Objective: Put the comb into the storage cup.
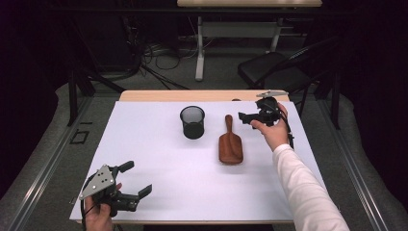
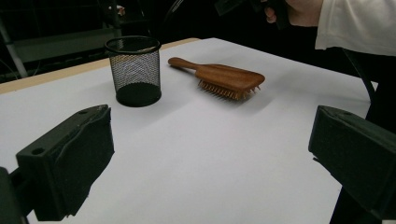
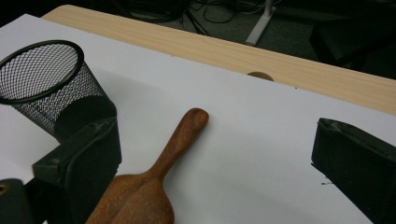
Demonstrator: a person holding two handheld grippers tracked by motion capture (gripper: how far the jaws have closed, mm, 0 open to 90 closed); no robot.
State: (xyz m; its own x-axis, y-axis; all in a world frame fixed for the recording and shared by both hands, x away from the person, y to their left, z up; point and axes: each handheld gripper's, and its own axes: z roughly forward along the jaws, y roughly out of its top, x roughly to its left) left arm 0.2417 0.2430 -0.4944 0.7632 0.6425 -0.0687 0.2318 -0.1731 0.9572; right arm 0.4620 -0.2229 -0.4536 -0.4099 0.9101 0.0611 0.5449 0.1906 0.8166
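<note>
Hovering high over the worktop (image 1: 144, 144) at about two o'clock, right gripper (image 1: 251, 117) spread wide, fingers (image 3: 79, 172) holding nothing, aiming down toward the wooden paddle hairbrush (image 1: 230, 145). Lying bristles-down just right of centre, handle pointing to twelve o'clock, near the black mesh pen cup (image 1: 192, 122) at its ten o'clock but apart from it. Waiting at seven o'clock, left gripper (image 1: 132, 183) likewise gaping and empty. Risking a slip: closing on the narrow rounded handle could be letting the heavy head swing down or twist loose. Descending off-line could be nudging the brush into the light cup and tipping it.
</note>
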